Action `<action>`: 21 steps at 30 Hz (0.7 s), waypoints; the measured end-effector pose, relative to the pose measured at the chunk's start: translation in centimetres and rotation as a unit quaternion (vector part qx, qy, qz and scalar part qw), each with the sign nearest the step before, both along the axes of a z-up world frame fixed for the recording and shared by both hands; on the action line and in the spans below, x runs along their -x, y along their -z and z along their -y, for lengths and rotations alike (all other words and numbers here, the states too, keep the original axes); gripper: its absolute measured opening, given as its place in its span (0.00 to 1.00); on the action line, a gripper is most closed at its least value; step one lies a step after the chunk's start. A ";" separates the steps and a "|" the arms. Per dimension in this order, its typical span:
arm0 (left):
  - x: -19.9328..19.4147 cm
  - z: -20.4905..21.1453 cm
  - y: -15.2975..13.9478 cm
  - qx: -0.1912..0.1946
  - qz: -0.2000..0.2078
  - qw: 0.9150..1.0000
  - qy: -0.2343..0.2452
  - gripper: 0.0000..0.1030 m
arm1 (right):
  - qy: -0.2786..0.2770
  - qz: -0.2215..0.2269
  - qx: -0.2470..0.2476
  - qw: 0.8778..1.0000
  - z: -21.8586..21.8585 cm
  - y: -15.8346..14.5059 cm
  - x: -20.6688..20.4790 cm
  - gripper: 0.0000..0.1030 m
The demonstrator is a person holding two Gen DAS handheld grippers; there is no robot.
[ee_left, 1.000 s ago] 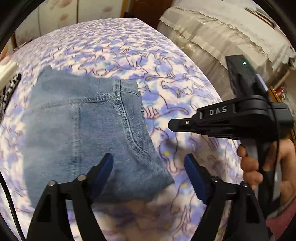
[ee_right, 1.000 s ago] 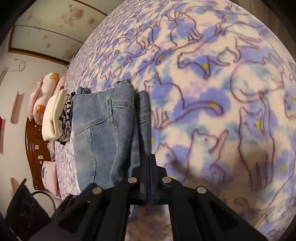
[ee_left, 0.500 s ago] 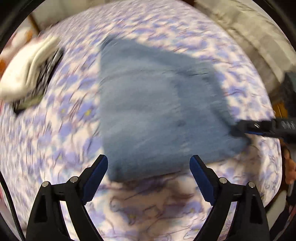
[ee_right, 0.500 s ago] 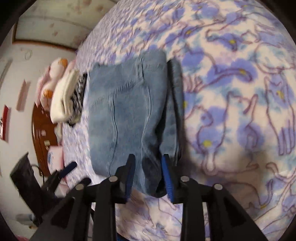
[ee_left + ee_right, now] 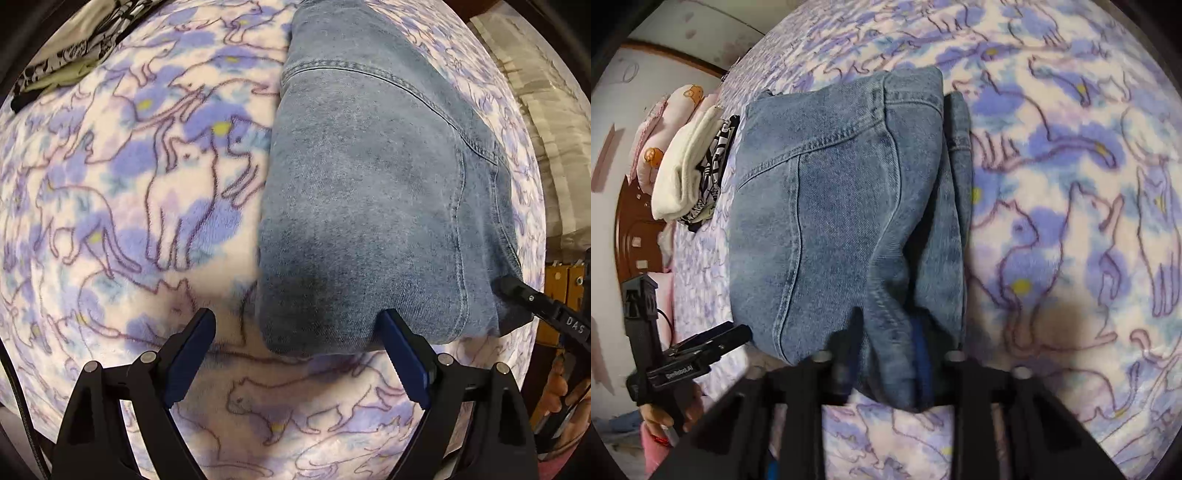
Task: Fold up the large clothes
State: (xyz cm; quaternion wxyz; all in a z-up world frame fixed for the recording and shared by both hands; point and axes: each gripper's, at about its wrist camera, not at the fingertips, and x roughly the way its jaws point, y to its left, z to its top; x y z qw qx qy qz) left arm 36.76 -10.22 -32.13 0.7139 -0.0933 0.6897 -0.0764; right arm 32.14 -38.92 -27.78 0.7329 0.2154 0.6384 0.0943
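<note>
The folded jeans [image 5: 373, 206] are lying on the bed, on a blanket [image 5: 122, 192] printed with purple cats. The left gripper [image 5: 295, 354] is hovering with its jaws spread wide across the near left corner of the denim, one blue pad [image 5: 192, 350] over the blanket, the other [image 5: 402, 354] at the denim's edge, neither pressing on cloth. The right gripper [image 5: 886, 354] is blurred, and its jaws have just been closing around a thick bunched fold at the jeans' near edge; denim is hiding the fingertips, so a firm pinch looks likely. Beyond the jeans, a cream and patterned pile of clothes [image 5: 690, 166] is partly cut off. The holding hand [image 5: 679, 410] is mostly hidden behind the tool.
</note>
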 end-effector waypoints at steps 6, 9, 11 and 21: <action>0.1 -2.7 1.4 0.016 -0.013 0.999 -0.032 0.87 | -0.019 0.016 0.000 1.000 -1.4 0.0 -0.5 0.12; 0.1 -3.2 1.6 0.019 -0.015 0.999 -0.027 0.86 | -0.011 0.017 0.011 1.000 -1.1 0.3 -0.3 0.12; 0.2 -3.1 1.5 0.009 -0.010 1.000 -0.017 0.86 | 0.009 0.012 0.023 1.000 -0.5 0.5 0.3 0.11; -0.6 -2.5 1.9 0.008 -0.023 1.000 -0.008 0.86 | 0.066 0.054 0.031 0.996 0.8 2.9 3.3 0.09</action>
